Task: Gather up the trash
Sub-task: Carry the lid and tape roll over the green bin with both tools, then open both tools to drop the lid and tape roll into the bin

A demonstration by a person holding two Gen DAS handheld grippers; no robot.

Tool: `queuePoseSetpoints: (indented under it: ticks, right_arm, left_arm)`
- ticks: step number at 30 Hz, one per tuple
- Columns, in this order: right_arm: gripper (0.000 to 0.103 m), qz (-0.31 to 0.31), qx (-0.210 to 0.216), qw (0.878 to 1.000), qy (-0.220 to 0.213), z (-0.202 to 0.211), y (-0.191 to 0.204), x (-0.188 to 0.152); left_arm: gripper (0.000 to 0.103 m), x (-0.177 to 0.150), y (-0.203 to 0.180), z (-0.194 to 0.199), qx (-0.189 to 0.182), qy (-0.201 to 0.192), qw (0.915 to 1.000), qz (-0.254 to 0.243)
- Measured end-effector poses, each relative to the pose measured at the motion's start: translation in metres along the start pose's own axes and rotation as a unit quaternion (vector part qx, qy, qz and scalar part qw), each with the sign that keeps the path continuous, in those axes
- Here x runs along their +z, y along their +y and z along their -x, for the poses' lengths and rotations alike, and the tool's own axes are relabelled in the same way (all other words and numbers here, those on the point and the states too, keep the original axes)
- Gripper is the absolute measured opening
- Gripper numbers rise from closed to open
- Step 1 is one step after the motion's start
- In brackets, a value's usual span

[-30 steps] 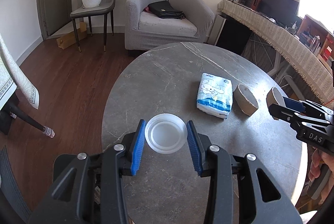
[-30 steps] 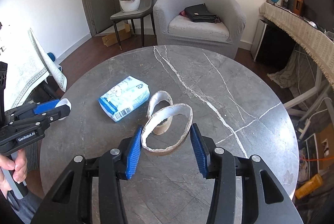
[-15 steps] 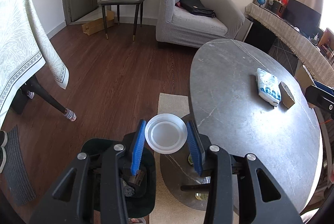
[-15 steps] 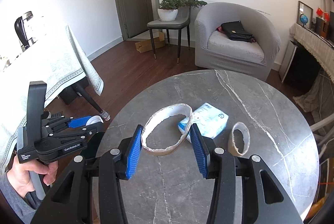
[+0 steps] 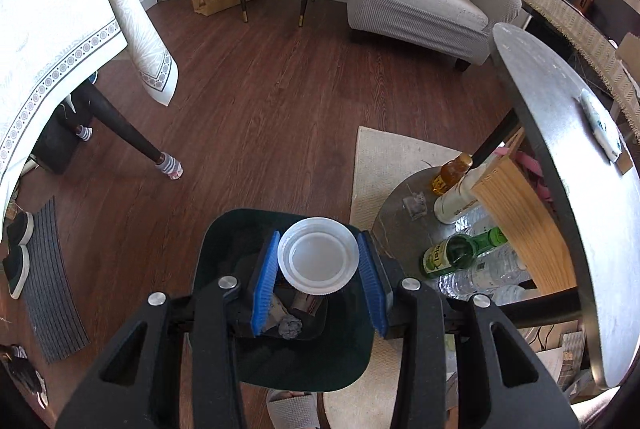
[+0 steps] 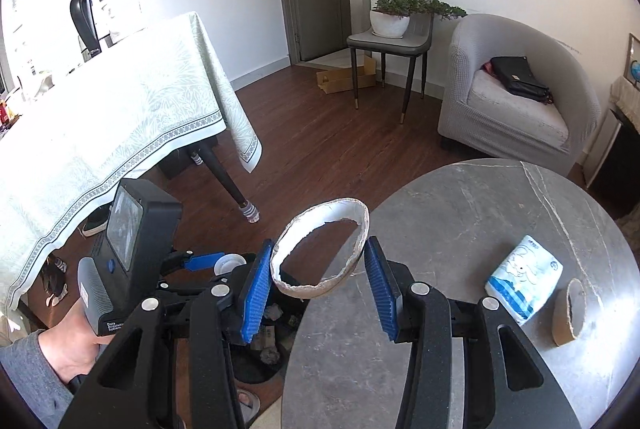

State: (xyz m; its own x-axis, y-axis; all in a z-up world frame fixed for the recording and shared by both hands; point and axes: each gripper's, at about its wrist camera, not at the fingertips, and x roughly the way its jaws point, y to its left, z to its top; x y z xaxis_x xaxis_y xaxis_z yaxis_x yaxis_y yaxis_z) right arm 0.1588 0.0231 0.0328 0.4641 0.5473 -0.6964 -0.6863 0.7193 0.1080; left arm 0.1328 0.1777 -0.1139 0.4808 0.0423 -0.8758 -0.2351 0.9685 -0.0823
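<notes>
My left gripper [image 5: 319, 269] is shut on a round white plastic lid [image 5: 319, 256] and hangs over a dark trash bin [image 5: 280, 349] on the floor, which holds crumpled scraps. My right gripper [image 6: 318, 249] is shut on a torn white paper ring [image 6: 332, 213] above the left edge of the grey marble table [image 6: 480, 229]. In the right wrist view the left gripper [image 6: 200, 261] with the lid [image 6: 229, 263] shows above the bin [image 6: 260, 353], a hand on its handle. A brown paper ring [image 6: 568, 311] lies on the table beside a blue-and-white tissue pack [image 6: 524, 279].
Bottles [image 5: 452, 257] and a wooden board [image 5: 520, 221] stand on the table's low base by the bin, on a beige rug [image 5: 384, 157]. A cloth-covered table [image 6: 100, 117] is at left, a grey armchair [image 6: 512, 97] and a chair [image 6: 392, 37] behind. A slipper [image 5: 292, 409] sits by the bin.
Both grippers have swung left off the marble table with their loads. The left one now hangs lower, over the bin; the right one has reached the table's left edge.
</notes>
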Motion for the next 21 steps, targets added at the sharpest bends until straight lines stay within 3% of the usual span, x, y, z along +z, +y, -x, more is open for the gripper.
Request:
queuePoseSetpoints:
  ticks: [9, 14, 21]
  right_arm:
    - [0.046, 0.013, 0.025, 0.999, 0.020, -0.034, 0.032, 0.005]
    - [0.046, 0.018, 0.035, 0.998, 0.041, -0.059, 0.048, 0.003]
    - [0.046, 0.028, 0.040, 0.997, 0.066, -0.093, 0.071, 0.002]
  left_arm:
    - [0.042, -0.026, 0.034, -0.040, 0.029, 0.083, 0.9962, -0.003]
    - [0.042, -0.039, 0.048, -0.061, 0.025, 0.132, 0.9910, 0.005]
    - [0.043, -0.049, 0.064, -0.079, 0.027, 0.166, 0.9858, 0.006]
